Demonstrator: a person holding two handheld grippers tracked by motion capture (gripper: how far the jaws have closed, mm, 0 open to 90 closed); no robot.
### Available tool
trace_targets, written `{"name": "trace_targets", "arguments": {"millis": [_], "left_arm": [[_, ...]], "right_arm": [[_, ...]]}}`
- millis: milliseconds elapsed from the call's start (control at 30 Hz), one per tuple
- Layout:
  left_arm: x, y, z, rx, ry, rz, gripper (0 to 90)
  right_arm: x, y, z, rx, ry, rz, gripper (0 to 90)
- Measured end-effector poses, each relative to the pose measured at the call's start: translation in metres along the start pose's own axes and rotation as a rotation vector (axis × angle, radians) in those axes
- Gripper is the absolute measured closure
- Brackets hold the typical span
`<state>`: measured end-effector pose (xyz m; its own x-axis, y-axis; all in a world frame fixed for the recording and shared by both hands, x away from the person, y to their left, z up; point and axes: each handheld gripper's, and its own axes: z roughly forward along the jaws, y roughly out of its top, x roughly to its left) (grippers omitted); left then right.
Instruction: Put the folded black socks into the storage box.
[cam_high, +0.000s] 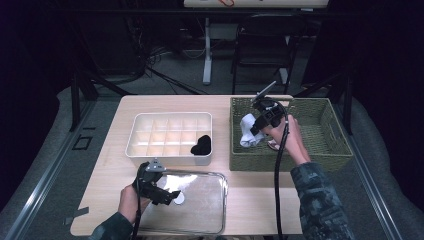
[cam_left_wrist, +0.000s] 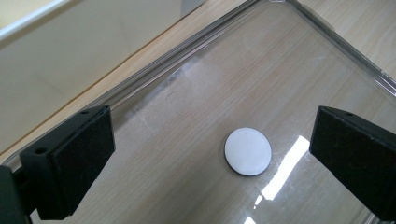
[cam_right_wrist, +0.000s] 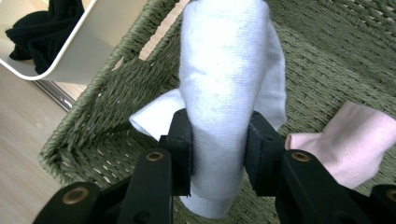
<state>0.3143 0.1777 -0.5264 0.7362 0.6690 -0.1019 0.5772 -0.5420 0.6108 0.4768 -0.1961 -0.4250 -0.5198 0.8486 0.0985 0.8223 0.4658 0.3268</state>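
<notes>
The right gripper (cam_high: 255, 125) sits at centre right of the high view, over the left part of the green wicker basket (cam_high: 320, 150). Its jaws are closed partway and pinch a folded white cloth (cam_high: 247, 132), which hangs clear of the basket floor. In the right gripper view the cloth (cam_right_wrist: 224, 93) fills the middle of the frame, squeezed between both black pads, with its lower end drooping below them and a flap sticking out to the left. A pink cloth (cam_right_wrist: 350, 140) lies on the basket weave (cam_right_wrist: 116, 93) at the lower right of that view, just beside the right jaw.

The left gripper (cam_high: 167, 196) is at lower left of the high view, held low over a clear tray (cam_high: 210, 220). Its jaws stand wide apart and hold nothing. In the left gripper view a small white disc (cam_left_wrist: 247, 151) lies on the tray (cam_left_wrist: 327, 42) between the two pads, touching neither, and nearer the right one.

A white divided box (cam_high: 150, 122) stands at the centre of the high view, between tray and basket. A black cloth (cam_high: 202, 145) rests in its lower right compartment; it shows again at the upper left of the right gripper view (cam_right_wrist: 42, 32).

All stand on a pale wooden table (cam_high: 110, 175). No label, brand or writing can be read on any of these things.
</notes>
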Motion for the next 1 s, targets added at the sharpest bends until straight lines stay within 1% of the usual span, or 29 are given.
{"name": "trace_targets", "arguments": {"millis": [33, 67, 133, 233, 300, 400, 433, 467, 533, 567, 633, 667, 800, 933, 1000], "left_arm": [[0.0, 0.0, 0.0, 0.002, 0.001, 0.002, 0.1], [0.0, 0.0, 0.001, 0.001, 0.0, 0.001, 0.1], [0.001, 0.0, 0.002, -0.001, -0.005, 0.0, 0.1], [0.001, -0.001, 0.002, -0.011, -0.027, -0.003, 0.0], [0.002, 0.0, 0.002, -0.012, -0.015, -0.001, 0.0], [0.003, -0.001, 0.003, -0.012, -0.015, -0.013, 0.0], [0.003, -0.001, 0.003, -0.012, -0.02, -0.016, 0.0], [0.003, -0.001, 0.003, -0.011, -0.018, -0.014, 0.0], [0.003, -0.001, 0.003, -0.015, -0.014, -0.012, 0.0], [0.003, -0.001, 0.003, -0.009, -0.015, -0.013, 0.0], [0.003, -0.001, 0.003, -0.012, -0.017, -0.013, 0.0], [0.003, -0.001, 0.002, -0.015, -0.015, -0.013, 0.0], [0.002, -0.001, 0.001, -0.013, -0.009, -0.012, 0.0], [0.001, 0.0, 0.002, -0.012, -0.007, -0.009, 0.0], [0.001, 0.0, 0.002, -0.012, -0.005, -0.009, 0.0]], "right_arm": [[0.0, 0.0, -0.001, 0.004, 0.0, -0.015, 67.2], [0.0, 0.0, -0.002, -0.005, 0.001, -0.011, 67.3], [-0.002, 0.0, -0.004, -0.006, 0.016, -0.014, 67.3], [-0.002, 0.0, -0.009, 0.0, 0.011, -0.018, 67.3], [-0.002, 0.0, -0.012, -0.01, 0.01, -0.026, 67.3], [0.0, -0.001, -0.02, -0.022, 0.008, -0.031, 67.3], [0.001, -0.001, -0.022, -0.024, 0.01, -0.039, 67.2], [0.002, 0.0, -0.025, -0.018, 0.0, -0.042, 67.3], [0.003, 0.001, -0.03, -0.031, -0.001, -0.049, 67.2], [0.004, 0.002, -0.033, -0.036, -0.002, -0.05, 67.2], [0.007, 0.004, -0.039, -0.042, -0.008, -0.062, 67.2], [0.009, 0.005, -0.043, -0.033, -0.012, -0.072, 67.2], [0.02, 0.006, -0.055, -0.067, -0.013, -0.092, 67.2], [0.034, 0.005, -0.063, -0.079, -0.011, -0.126, 67.2], [0.038, 0.005, -0.065, -0.082, -0.004, -0.133, 67.2]]}}
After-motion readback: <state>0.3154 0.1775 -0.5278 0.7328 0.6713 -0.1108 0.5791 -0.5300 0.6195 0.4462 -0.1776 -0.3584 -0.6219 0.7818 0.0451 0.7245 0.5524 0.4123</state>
